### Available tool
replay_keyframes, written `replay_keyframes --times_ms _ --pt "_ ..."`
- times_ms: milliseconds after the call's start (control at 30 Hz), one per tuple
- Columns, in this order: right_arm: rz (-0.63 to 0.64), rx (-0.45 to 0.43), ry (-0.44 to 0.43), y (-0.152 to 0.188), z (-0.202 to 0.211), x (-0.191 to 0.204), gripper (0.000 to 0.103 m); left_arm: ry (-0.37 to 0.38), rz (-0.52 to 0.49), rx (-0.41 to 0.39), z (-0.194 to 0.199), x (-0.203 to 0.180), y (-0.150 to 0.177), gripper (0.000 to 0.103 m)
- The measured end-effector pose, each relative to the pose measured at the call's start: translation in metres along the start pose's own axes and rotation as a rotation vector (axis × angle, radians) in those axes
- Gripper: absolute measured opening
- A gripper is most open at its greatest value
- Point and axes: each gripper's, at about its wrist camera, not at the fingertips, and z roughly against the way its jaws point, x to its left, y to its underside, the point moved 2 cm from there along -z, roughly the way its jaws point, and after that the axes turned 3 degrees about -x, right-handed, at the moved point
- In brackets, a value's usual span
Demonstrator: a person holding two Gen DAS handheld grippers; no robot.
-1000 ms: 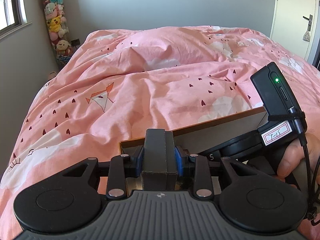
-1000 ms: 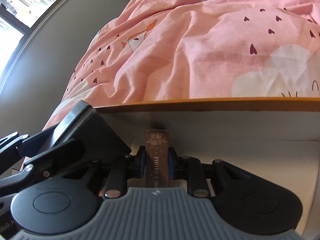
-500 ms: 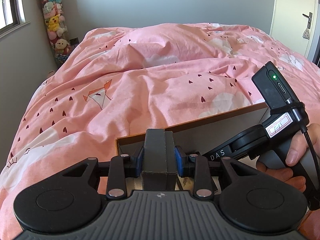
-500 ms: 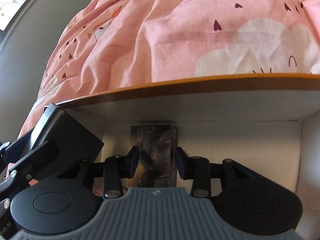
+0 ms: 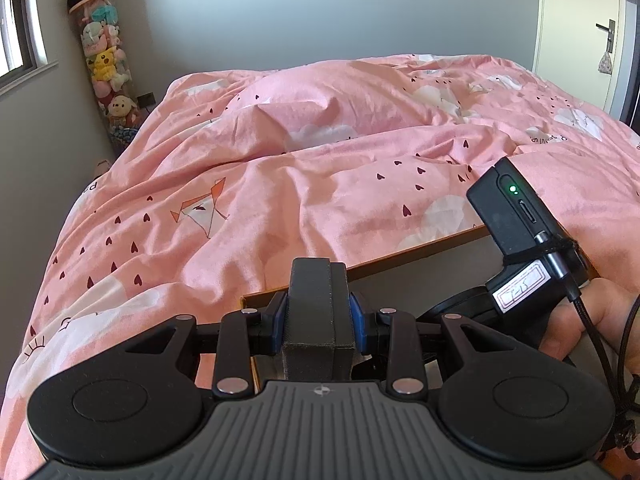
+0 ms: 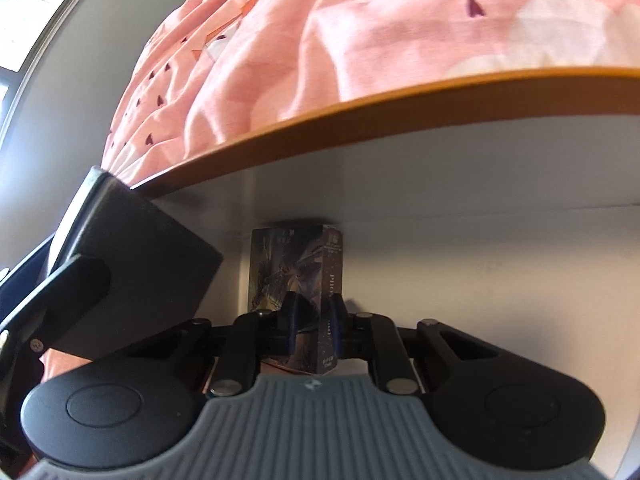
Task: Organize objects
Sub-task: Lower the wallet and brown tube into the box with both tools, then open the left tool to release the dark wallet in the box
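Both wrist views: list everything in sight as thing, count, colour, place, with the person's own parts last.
Black box: one, black, clamped in the left hand-held gripper.
Card box: one, dark printed, inside the tray's corner.
Tray: one, white with orange rim, on the bed.
Duvet: one, pink, covers the bed.
Plush toys: several, mixed colours, stacked in the room corner.
Door: one, white, far right.
Right hand-held gripper: one, black, closing around the card box.
Hand: one, gripping the right handle.

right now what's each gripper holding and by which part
Left gripper clamps a black box by its two side faces. Right gripper's jaws are closing on the card box, low across its corner.
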Motion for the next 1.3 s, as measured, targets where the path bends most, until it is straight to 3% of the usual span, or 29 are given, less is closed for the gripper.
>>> replay_keyframes --times_ms 333,500,667,800,1100,1300 --pt "-0.016 0.023 -0.065 0.000 -0.012 0.010 0.000 -0.018 -0.042 0.007 -0.004 -0.002 0.007 0.037" --pt "0.038 -0.035 0.010 -0.003 0.015 0.009 0.001 -0.077 -0.166 0.016 -0.008 -0.020 0.016 0.037" --pt "0.065 -0.068 0.039 -0.003 0.033 0.007 0.003 -0.155 -0.316 0.040 -0.021 -0.047 0.028 0.037" --pt "0.089 -0.086 0.057 -0.001 0.043 0.006 0.004 -0.195 -0.375 0.064 -0.028 -0.057 0.030 0.037" --pt "0.130 -0.125 0.043 -0.003 0.058 0.013 0.005 -0.198 -0.390 0.091 -0.040 -0.058 0.033 0.038" --pt "0.133 -0.118 0.036 -0.001 0.059 0.014 0.005 -0.117 -0.302 0.083 -0.040 -0.049 0.036 0.051"
